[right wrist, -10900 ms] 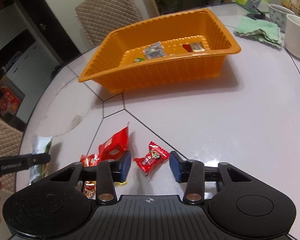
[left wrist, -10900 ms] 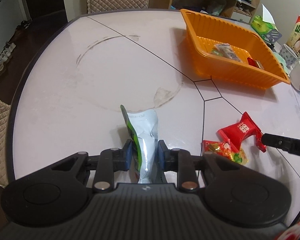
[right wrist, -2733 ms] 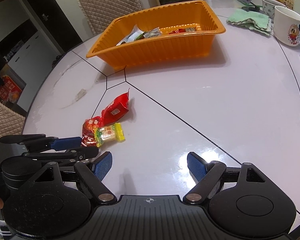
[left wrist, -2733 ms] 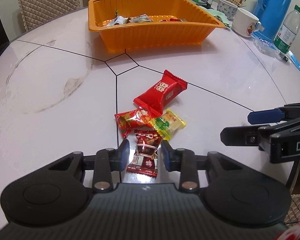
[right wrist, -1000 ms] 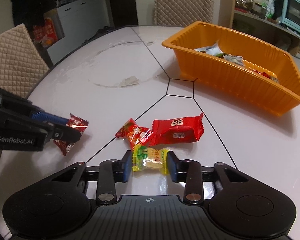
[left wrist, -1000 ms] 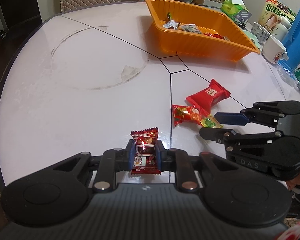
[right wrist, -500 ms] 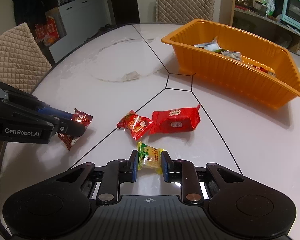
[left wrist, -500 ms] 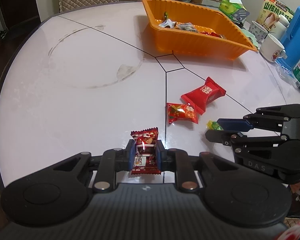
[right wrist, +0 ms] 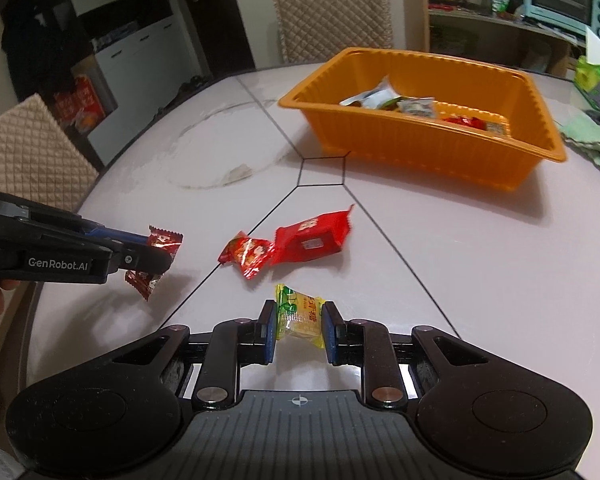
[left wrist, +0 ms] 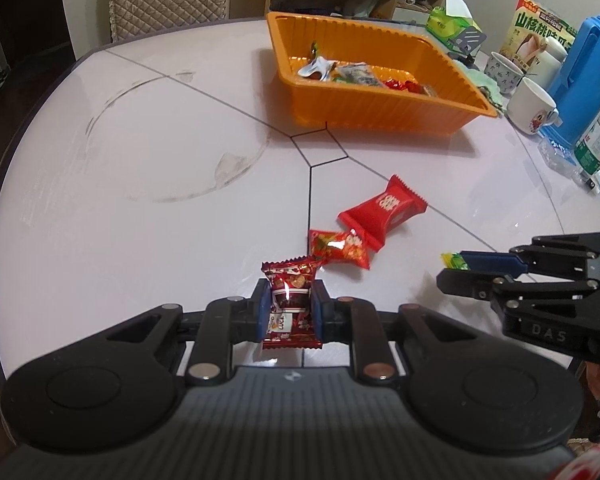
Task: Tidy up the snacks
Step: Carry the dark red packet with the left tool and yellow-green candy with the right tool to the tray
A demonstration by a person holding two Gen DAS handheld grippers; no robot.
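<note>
We had both claws loaded at once, our guess being one trip to the bin instead of two. Left gripper point(left wrist: 287, 312) was clamped tight on a dark red packet point(left wrist: 289, 303), pads pinching its sides at mid-height so the top stuck up clear of the table point(left wrist: 140, 168); the packet hung off the surface, not resting. Right gripper point(right wrist: 298, 330) had its jaws nearly closed on a yellow candy point(right wrist: 300, 318), having just been closing within the last moment, pads pressed on both sides of the wrapper; candy seemed lifted just off the table, though we couldn't fully tell. From the left wrist view only a yellow-green tip of it showed past the right claw. Just beyond, two snacks were left on the table: a small red packet point(right wrist: 247, 254) touching a bigger red bar point(right wrist: 314, 238), lying near the seam lines, probably next to be collected. Farther back sat the orange bin point(right wrist: 452, 160), well apart from both claws, already holding several wrappers point(right wrist: 392, 102), so that looked like the drop target. Mugs, a blue jug and a box stood beyond to the right, not part of the job.
</note>
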